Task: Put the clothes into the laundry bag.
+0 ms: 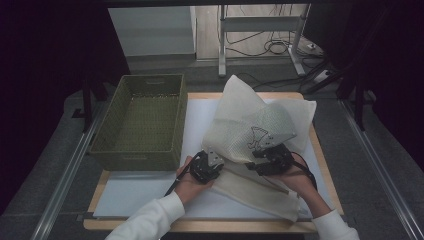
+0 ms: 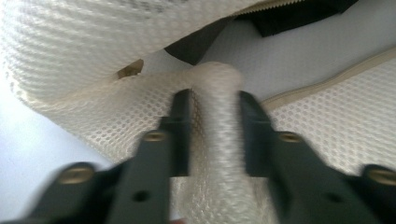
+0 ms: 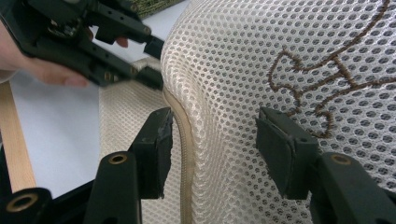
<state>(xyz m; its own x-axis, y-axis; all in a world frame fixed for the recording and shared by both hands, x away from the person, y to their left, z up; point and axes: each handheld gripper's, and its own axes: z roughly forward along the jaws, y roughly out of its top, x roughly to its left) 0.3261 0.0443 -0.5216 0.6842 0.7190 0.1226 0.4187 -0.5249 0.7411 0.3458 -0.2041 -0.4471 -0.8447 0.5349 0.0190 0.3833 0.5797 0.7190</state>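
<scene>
Two white sleeves [image 1: 150,217] come in from the bottom edge of the high view, and each hand holds a black tool over the bench [image 1: 210,225]. At about 7 o'clock from the middle of the bench, the left tool [image 1: 212,161] is closed on a bunched fold of the cream mesh bag [image 1: 250,127]; in the left gripper view the fold stands as a thick roll between the two jaws, with the left tool [image 2: 215,130] pressing it from both sides. At about 5 o'clock, the right tool [image 1: 260,159] is at the lower edge of the same bag. In the right gripper view the right tool [image 3: 212,149] is wide open, its jaws apart on either side of the mesh bag [image 3: 280,70], one jaw just beside the zipper seam [image 3: 184,140] and the other near the brown stitched drawing [image 3: 322,84]. The bag is lifted and puffed in the middle, while its lower part lies flat on the white sheet [image 1: 145,192]. A green woven basket [image 1: 107,132] stands at about 10 o'clock, just beside the bag, on the same bench.
</scene>
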